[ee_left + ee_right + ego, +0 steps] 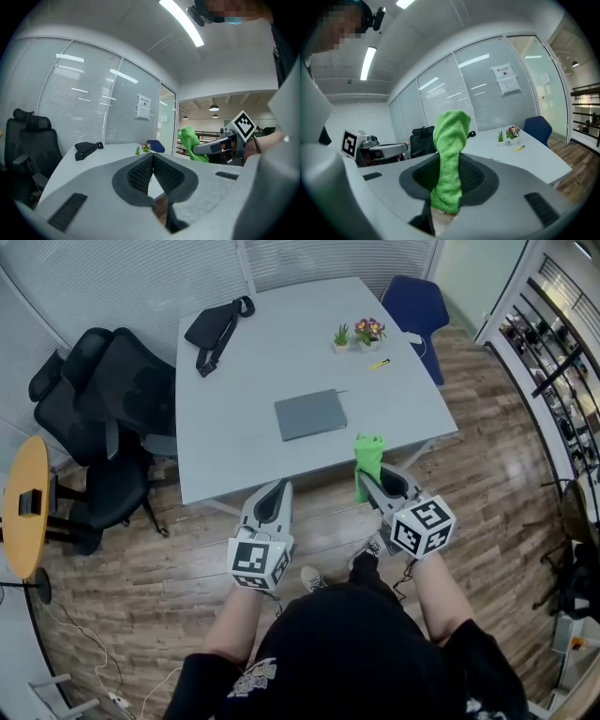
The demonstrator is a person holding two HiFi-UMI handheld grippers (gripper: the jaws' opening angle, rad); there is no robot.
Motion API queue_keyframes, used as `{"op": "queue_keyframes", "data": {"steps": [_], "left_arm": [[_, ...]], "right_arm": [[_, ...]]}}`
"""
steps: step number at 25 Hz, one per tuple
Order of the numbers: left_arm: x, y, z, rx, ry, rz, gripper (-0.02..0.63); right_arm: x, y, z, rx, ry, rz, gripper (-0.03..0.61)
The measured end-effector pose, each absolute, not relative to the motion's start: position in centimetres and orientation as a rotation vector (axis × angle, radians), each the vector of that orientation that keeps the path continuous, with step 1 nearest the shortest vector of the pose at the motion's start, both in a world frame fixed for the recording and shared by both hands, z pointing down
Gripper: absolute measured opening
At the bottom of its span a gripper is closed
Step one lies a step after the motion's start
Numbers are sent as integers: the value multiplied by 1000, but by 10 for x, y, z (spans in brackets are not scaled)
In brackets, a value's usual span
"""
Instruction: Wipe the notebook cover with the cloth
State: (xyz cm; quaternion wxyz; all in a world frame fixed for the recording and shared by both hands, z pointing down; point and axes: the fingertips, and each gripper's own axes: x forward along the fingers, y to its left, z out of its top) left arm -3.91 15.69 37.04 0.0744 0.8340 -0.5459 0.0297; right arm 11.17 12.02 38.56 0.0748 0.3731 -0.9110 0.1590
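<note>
Clamped in right claw (449, 178): green cloth (451, 140), upright btwn pads, held short of table (234, 451) edge, over floor. Grey notebook (310, 414) flat at mid-table, closed, well apart from cloth; no contact. Left claw (152, 158) shut, empty. Assessed: cloth pick-up done; approach and wiping of cover both outstanding. Bag (217, 327), plants (361, 333) well apart from notebook.
</note>
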Motion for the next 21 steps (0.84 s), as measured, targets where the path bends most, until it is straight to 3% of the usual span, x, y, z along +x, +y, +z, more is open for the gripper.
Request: {"op": "queue_keyframes", "data": {"steps": [21], "left_arm": [[-37,167,371,2510,-1627,82,5]], "right_arm": [[111,132,385,1121,-2732,472,108]]}}
